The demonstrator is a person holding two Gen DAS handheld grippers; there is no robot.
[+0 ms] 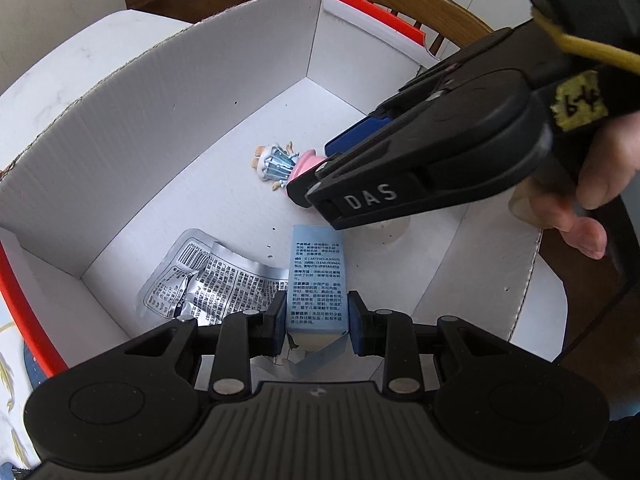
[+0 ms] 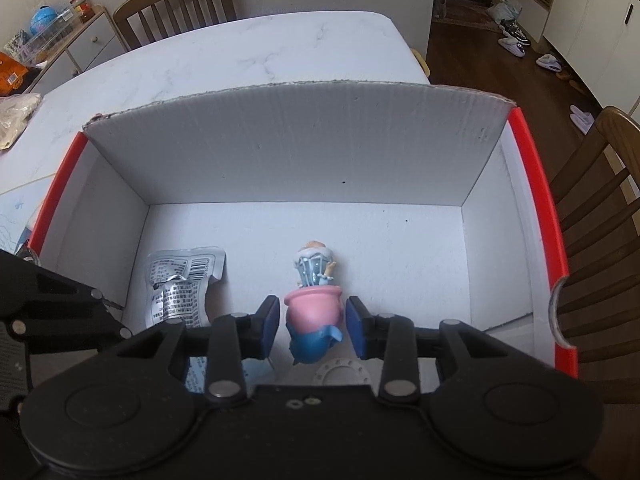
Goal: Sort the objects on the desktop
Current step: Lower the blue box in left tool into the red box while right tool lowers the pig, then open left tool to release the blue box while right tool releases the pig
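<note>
Open white cardboard box [image 2: 280,152] with red outer edges, standing on a pale marbled surface [image 2: 240,52]. Left gripper [image 1: 318,314] low over the near part of the box floor, fingers [image 1: 276,314] clamped on the sides of a pale blue carton [image 1: 316,280] printed with dense text. Just left of the carton, flat on the box floor: a crumpled silver packet [image 1: 208,280] with a barcode. Farther in, a small figurine [image 2: 314,296] in pink and blue, lying on its side on the box floor. Right gripper [image 2: 312,320] set over the figurine's pink part, blue-padded fingers [image 2: 270,320] apart on either side, a gap showing at each pad. Bare hand [image 1: 592,200] gripping the right gripper's handle in the left wrist view. Wooden chairs [image 2: 600,216] at the surface's edges.
</note>
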